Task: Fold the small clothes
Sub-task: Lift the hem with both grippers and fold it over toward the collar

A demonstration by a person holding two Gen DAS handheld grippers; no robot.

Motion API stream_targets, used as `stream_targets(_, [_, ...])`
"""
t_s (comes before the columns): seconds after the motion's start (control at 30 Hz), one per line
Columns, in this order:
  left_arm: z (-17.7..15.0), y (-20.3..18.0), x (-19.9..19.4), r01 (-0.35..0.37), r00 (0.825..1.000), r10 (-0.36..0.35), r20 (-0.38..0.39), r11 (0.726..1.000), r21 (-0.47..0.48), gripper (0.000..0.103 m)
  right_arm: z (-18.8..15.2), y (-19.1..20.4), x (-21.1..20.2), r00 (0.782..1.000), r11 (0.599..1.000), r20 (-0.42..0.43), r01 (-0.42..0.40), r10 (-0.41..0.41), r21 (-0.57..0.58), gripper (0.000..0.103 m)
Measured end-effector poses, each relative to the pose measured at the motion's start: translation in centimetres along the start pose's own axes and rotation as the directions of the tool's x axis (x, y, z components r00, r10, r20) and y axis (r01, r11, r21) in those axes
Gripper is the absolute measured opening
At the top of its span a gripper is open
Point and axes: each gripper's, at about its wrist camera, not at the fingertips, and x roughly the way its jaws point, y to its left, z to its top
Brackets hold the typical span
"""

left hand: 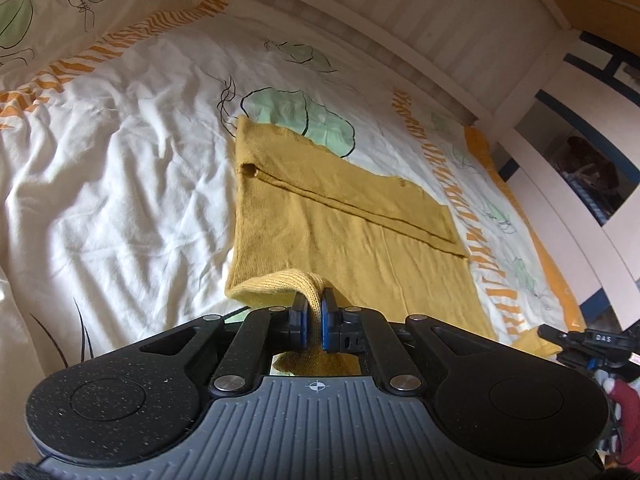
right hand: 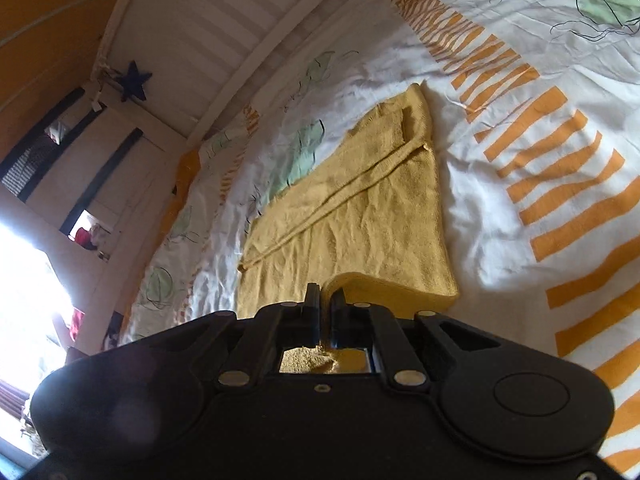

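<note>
Item: mustard knit top [left hand: 344,216], flat on the bed [left hand: 120,168]. Soft, light, limp (sags between grips). I hold its near hem, left tool [left hand: 314,316] and right tool [right hand: 325,312] both clenched on it.

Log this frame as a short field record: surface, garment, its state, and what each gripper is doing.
surface: bed with white duvet cover printed with green leaves and orange stripes
garment: mustard-yellow knit top, lying flat, one part already folded across it
near hem: lifted off the bed at both corners
left gripper: shut on the hem's left corner
right gripper: shut on the hem's right corner
background: white striped bed frame
</note>
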Motion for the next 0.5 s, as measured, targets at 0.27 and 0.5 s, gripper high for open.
stream_targets(0.27, [-0.6, 1.1, -0.7, 0.004, 1.0, -0.004, -0.005, 0.999, -0.047, 0.005, -1.2, -0.9, -1.1, 1.0, 0.999, 0.02, -0.005, 0.004, 0.052, 0.012])
stream_targets(0.5, [1.7, 1.2, -1.0, 0.033, 0.999, -0.029, 0.046, 0.997, -0.074, 0.005, 0.9, -0.2, -1.6, 0.989, 0.992, 0.125, -0.096, 0.084, 0.087, 0.012])
